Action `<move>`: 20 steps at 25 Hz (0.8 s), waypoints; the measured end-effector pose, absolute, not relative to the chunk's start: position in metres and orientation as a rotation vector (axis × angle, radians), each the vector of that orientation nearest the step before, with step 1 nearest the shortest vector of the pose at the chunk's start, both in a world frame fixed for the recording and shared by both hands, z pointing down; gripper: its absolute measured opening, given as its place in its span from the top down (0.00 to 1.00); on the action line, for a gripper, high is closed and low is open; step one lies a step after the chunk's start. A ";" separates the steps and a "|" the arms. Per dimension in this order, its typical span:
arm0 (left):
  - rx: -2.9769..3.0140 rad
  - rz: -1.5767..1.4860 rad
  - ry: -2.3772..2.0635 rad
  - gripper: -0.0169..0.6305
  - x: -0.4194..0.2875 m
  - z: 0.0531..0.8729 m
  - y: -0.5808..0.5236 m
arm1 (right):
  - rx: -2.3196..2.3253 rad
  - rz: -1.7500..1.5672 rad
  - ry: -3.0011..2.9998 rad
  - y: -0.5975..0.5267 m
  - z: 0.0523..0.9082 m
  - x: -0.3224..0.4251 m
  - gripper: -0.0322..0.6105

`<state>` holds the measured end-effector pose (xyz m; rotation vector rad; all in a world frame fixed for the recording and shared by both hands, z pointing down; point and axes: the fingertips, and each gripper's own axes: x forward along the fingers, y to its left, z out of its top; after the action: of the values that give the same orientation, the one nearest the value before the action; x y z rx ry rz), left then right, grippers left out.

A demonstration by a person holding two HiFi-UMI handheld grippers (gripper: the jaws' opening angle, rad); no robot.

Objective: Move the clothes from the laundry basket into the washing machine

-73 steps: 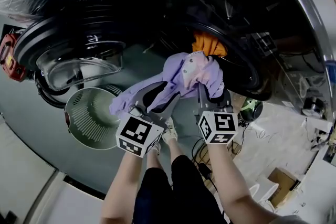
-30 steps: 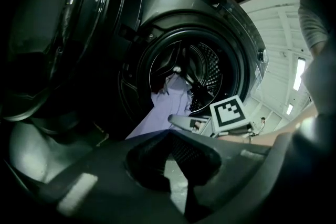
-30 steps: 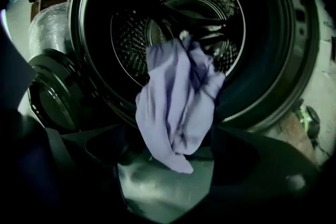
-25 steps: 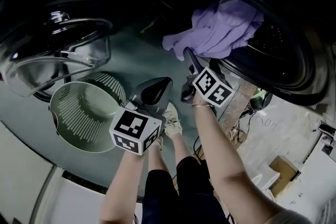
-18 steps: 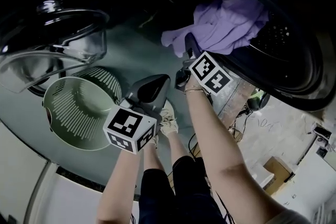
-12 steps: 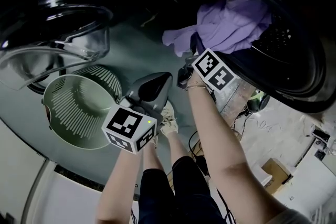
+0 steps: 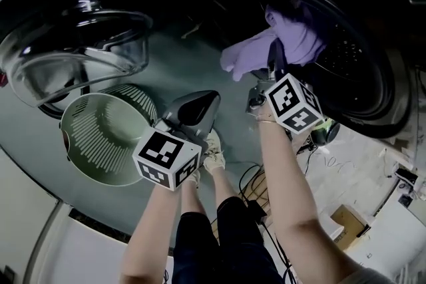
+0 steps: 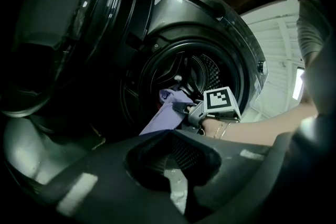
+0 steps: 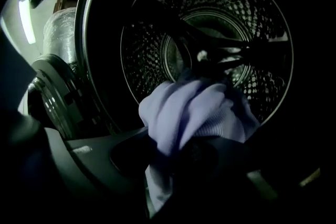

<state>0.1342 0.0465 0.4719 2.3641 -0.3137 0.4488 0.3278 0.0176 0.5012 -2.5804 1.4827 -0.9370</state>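
The drum mouth point(image 9: 210, 34) is blocked in its lower part by the lilac garment point(image 9: 184, 107), which is clamped in the right claw point(image 7: 275, 66). Free room is seen above it and far into the drum. On the left, passage is bounded by the swung-open door point(image 7: 80, 43). Open floor point(image 7: 180, 70) is seen between door, basket point(image 7: 100, 136) and machine, where the left claw point(image 7: 208, 100) is held closed and empty.

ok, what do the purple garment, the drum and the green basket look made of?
Purple garment: soft knit fabric, matte; it bunches in folds and shows ribbing. Fibre unclear.
Drum: perforated metal, probably stainless steel; the holes' rims glint.
Basket: pale green moulded plastic, likely; slotted wall, slight sheen.
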 end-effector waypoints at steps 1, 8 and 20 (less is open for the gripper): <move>2.368 0.444 -0.308 0.97 0.137 0.468 0.046 | -2.594 -0.891 1.488 0.014 0.491 0.336 0.79; 2.391 0.411 -0.284 0.97 0.149 0.452 0.051 | -2.649 -0.653 1.357 -0.001 0.435 0.398 0.78; 2.382 0.437 -0.271 0.97 0.154 0.461 0.054 | -2.511 -0.987 1.376 -0.005 0.484 0.399 0.31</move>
<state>0.1541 0.0542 0.4615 2.3815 -0.2706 0.4371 0.3993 -0.0047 0.4844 -2.5110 1.3762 -0.9874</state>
